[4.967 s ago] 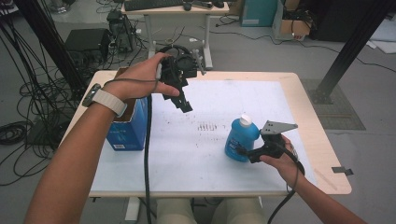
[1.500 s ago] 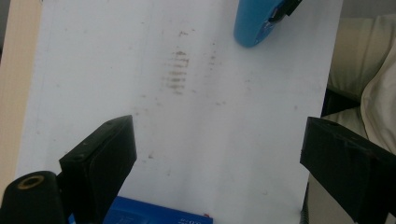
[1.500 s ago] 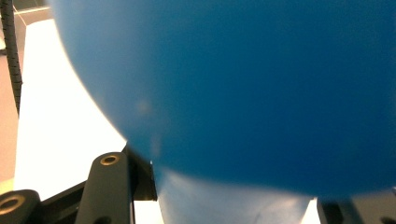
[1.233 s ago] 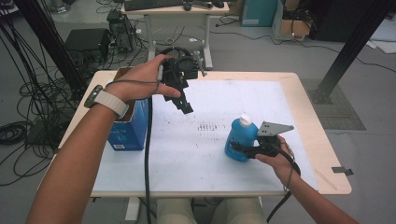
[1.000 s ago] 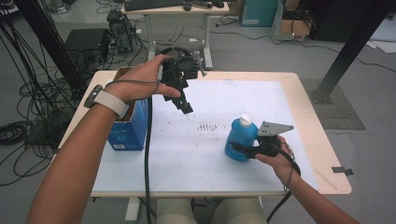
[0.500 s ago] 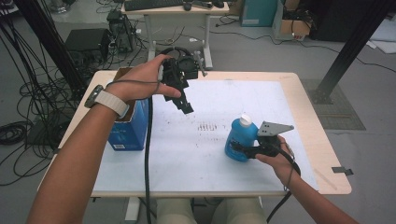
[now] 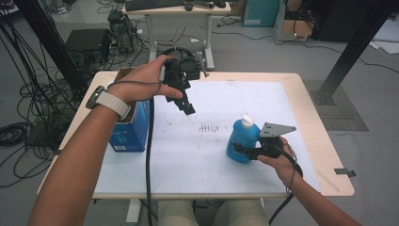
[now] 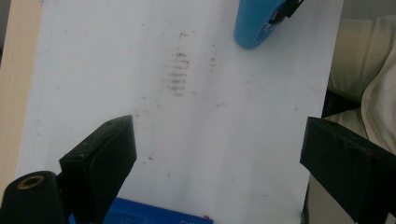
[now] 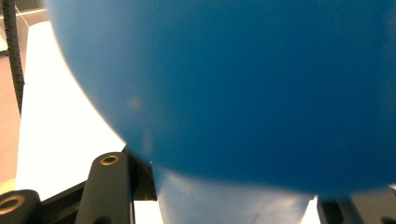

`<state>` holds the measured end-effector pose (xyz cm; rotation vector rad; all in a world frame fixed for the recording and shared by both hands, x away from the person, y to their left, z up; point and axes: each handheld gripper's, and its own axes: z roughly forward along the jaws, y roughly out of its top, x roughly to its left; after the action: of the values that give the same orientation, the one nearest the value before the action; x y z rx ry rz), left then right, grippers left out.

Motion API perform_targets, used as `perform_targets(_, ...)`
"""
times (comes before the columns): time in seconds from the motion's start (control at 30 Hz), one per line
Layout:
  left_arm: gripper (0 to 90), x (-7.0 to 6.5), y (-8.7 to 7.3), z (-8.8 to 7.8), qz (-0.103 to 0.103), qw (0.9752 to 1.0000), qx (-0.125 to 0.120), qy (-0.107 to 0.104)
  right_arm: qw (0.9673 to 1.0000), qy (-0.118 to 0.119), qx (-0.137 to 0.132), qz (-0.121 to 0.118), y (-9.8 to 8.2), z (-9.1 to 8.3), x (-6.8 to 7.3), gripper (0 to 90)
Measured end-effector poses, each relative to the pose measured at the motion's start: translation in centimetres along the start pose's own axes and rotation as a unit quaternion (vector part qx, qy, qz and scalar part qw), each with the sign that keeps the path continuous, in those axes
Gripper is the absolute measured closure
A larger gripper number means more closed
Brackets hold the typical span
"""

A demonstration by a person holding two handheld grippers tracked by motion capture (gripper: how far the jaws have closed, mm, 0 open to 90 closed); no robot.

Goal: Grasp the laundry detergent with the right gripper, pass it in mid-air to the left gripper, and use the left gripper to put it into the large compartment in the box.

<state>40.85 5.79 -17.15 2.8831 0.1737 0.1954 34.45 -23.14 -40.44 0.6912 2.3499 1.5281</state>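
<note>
I've got the rounded blue plastic bottle with a white cap [image 7: 241, 140] standing upright on the right half of the white-topped surface [image 7: 197, 160], toward the near edge. My right claw [image 7: 241, 149] comes in from the bottle's right and is clamped on its lower body; in the right gripper view the blue wall [image 9: 243, 84] sits right up against the camera. My left claw [image 7: 186, 106] hangs in the air over the far left part of the surface, jaws spread apart, nothing between them. Just left, a blue cardboard box [image 7: 129, 129] stands by the left edge.
</note>
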Motion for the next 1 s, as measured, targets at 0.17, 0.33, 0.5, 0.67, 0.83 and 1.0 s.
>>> perform_targets(0.17, 11.0, 0.01, 0.00, 0.03, 0.000, 1.0000, -0.002, 0.000, 1.0000, -0.001, 0.001, 0.000, 0.00, 0.00, -0.01, 42.5)
perform_targets(0.33, 10.9, 0.00, 0.02, 0.01, -0.001, 1.0000, 0.000, 0.000, 1.0000, 0.000, -0.001, -0.002, -0.01, 0.01, -0.02, 42.5)
perform_targets(0.5, 10.9, -0.02, 0.01, 0.02, -0.001, 1.0000, -0.002, 0.001, 1.0000, 0.001, 0.000, -0.001, 0.00, 0.02, -0.03, 42.5)
perform_targets(0.67, 10.9, 0.02, 0.05, 0.03, 0.000, 1.0000, 0.000, 0.000, 1.0000, 0.002, 0.000, 0.000, 0.00, 0.04, -0.03, 42.5)
perform_targets(0.83, 10.9, 0.01, 0.09, 0.05, 0.001, 1.0000, 0.000, -0.001, 1.0000, 0.000, -0.001, -0.001, -0.01, 0.01, -0.03, 42.5)
perform_targets(1.0, 11.0, 0.02, 0.06, 0.04, 0.000, 1.0000, 0.000, 0.000, 1.0000, 0.001, 0.000, -0.001, 0.00, 0.03, -0.04, 42.5)
